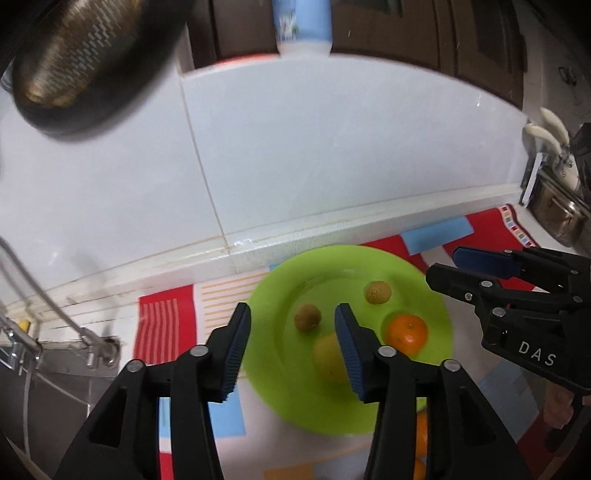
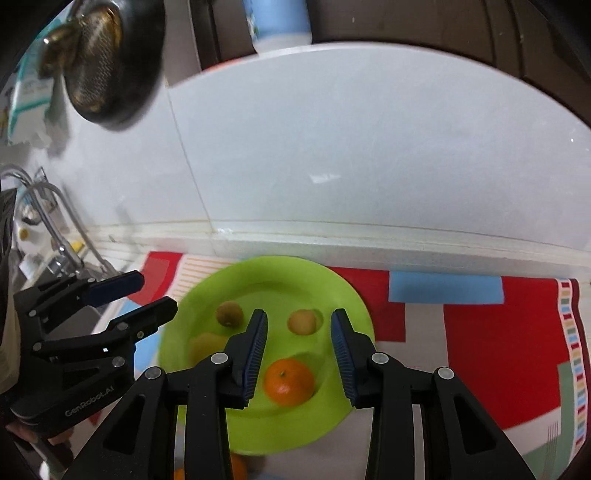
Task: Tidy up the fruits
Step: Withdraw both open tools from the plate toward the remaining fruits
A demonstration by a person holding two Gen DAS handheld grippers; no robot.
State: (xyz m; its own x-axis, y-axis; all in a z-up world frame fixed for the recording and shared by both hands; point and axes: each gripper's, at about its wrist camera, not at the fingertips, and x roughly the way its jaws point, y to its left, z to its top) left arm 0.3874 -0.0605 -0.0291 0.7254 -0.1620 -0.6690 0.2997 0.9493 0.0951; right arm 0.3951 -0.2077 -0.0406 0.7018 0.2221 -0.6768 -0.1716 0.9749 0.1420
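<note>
four fruits on green plate (image 2: 343, 295) beneath both gaping grippers (image 2: 298, 345).

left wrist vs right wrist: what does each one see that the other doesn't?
Only the left wrist view: the metal pot and pale handles at the right edge, and the right gripper seen from the side.

Only the right wrist view: the faucet at the left, and the left gripper from the side.

Both: the green plate on the patterned mat, holding the orange and three dull yellow-brown fruits, the hanging strainer, the blue bottle. Both grippers are open and empty.
</note>
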